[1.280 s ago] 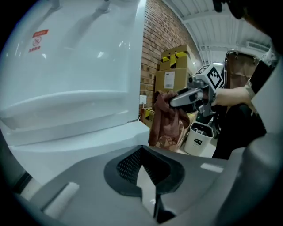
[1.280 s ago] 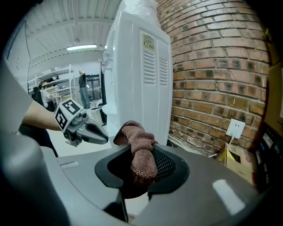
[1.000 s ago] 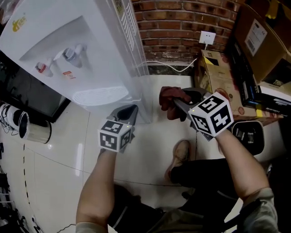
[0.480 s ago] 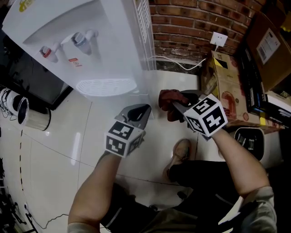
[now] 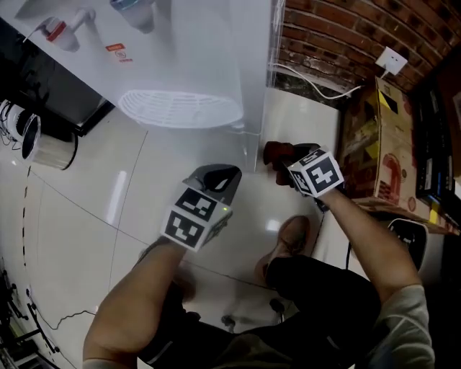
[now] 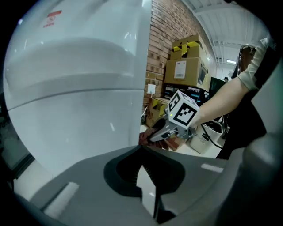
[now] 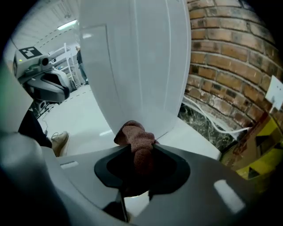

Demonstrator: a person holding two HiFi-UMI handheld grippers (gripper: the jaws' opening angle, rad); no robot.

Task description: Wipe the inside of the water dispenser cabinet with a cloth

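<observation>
The right gripper [image 7: 140,148] has its jaws part-way closed on a bunched reddish-brown terry cloth [image 7: 132,132], which fills the gap between them and bulges out past the tips. The cloth hangs low over the pale glossy tiled floor [image 5: 94,209], just beside the bottom corner of the tall white plastic water dispenser [image 5: 194,65]; whether it touches the casing cannot be told. The dispenser's white slotted drip tray [image 5: 180,108] sits under its red tap [image 5: 54,30] and blue tap [image 5: 133,9]; the inside of its cabinet shows in no view. The left gripper [image 6: 141,149] has its jaws pressed fully together with nothing between them, and hovers in front of the dispenser, apart from the right one. Against the red brick wall [image 5: 338,36] stands a yellow-and-brown printed cardboard box [image 5: 378,144], contents hidden. At far left a white cylindrical vessel [image 5: 47,148] rests on the floor, its contents also unclear.
</observation>
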